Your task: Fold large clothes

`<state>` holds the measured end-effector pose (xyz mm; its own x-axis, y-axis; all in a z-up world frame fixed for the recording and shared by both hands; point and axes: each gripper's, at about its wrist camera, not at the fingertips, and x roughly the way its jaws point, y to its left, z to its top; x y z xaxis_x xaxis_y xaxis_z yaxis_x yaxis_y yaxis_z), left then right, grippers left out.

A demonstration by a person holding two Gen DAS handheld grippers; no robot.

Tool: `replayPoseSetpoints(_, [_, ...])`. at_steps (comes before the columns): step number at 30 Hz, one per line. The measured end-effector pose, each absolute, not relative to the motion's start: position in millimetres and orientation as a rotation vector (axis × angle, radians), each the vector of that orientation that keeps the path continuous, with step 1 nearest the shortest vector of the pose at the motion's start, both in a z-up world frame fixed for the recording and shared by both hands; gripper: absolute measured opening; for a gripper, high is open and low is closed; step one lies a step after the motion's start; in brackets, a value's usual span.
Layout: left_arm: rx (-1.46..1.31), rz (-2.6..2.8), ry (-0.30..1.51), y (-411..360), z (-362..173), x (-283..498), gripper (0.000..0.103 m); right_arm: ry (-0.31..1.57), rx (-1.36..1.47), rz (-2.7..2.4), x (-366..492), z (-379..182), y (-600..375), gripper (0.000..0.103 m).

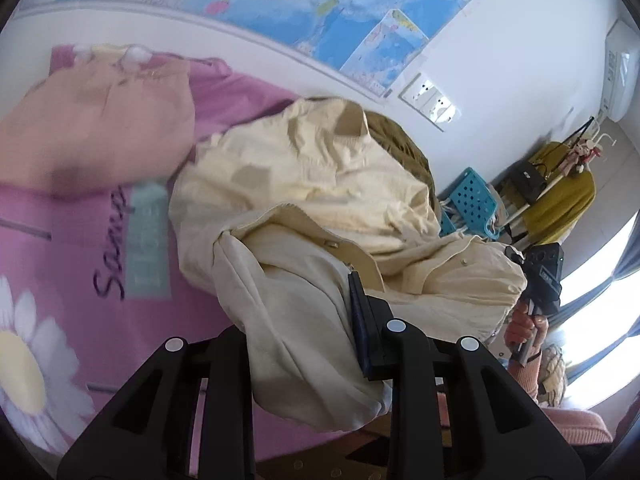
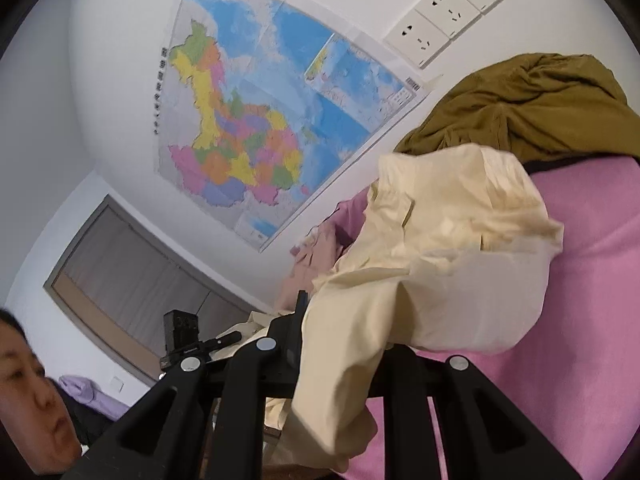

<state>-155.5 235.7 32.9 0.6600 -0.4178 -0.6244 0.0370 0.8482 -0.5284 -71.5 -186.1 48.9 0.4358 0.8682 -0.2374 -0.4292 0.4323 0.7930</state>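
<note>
A large cream shirt [image 1: 320, 184] with buttons hangs bunched above the pink bedsheet [image 1: 80, 272]. My left gripper [image 1: 312, 332] is shut on a fold of it; cloth covers the left finger and drapes past the right finger [image 1: 364, 320]. In the right wrist view the same cream shirt [image 2: 440, 260] hangs over my right gripper [image 2: 340, 344], which is shut on its edge; only the left finger [image 2: 300, 320] shows. The right gripper and the hand holding it also show in the left wrist view [image 1: 536, 280].
An olive-brown garment [image 2: 520, 108] lies heaped behind the shirt. A peach garment [image 1: 100, 128] lies at the far left of the bed. A map [image 2: 260, 112] and wall sockets [image 2: 444, 16] are on the wall. A blue crate [image 1: 472, 196] and a coat rack [image 1: 560, 184] stand beyond the bed.
</note>
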Motion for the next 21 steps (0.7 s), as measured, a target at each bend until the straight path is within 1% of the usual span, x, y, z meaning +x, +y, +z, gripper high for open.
replayPoseSetpoints(10, [-0.479,-0.233,0.826,244,57,-102,0.026,0.723,0.755,0.851,-27,62,-185,0.015])
replayPoseSetpoints(21, [-0.485,-0.189,0.856,255,61,-49,0.026,0.759,0.786,0.789,21,67,-179,0.017])
